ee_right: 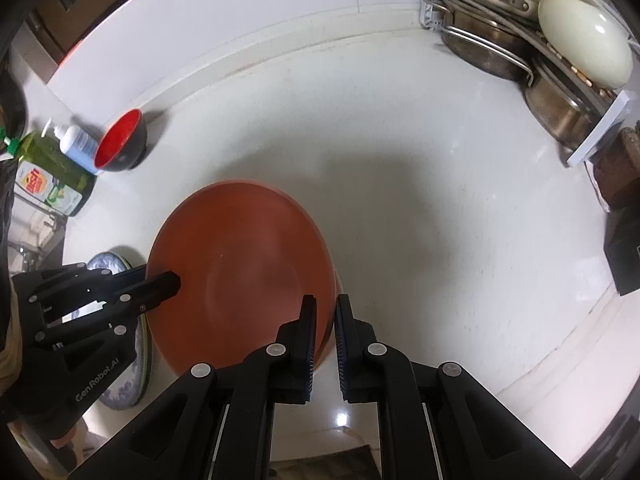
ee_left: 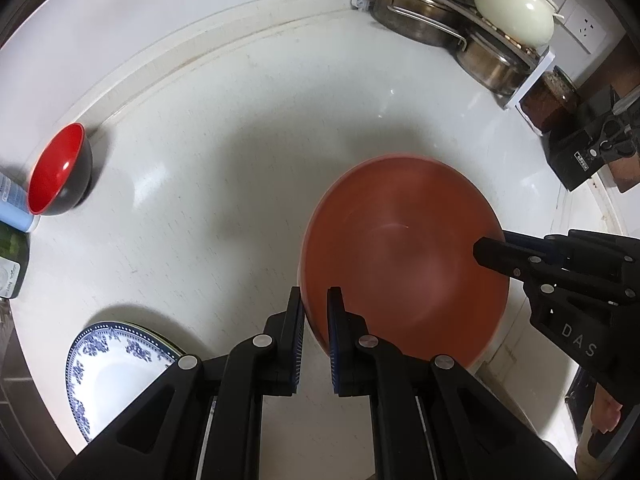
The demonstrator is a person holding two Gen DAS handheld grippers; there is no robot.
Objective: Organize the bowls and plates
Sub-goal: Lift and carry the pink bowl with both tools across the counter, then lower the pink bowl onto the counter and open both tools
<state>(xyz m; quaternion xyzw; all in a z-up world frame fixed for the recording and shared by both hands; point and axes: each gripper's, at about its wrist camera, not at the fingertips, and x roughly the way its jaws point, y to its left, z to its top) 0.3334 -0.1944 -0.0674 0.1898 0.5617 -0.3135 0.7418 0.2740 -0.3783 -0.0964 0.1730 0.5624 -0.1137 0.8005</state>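
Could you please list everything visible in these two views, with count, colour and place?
plate: one, orange, mid-counter, rim between both grippers' fingers.
bowl: one, red inside, black outside, far left by the wall.
patterned plate: one, blue and white, near left.
bottles: two, pale blue pump and green, far left.
rack: one, white, far right corner, steel pans and cream pots.
counter: white.
left gripper: black, at the plate's left rim.
right gripper: black, at its right rim.
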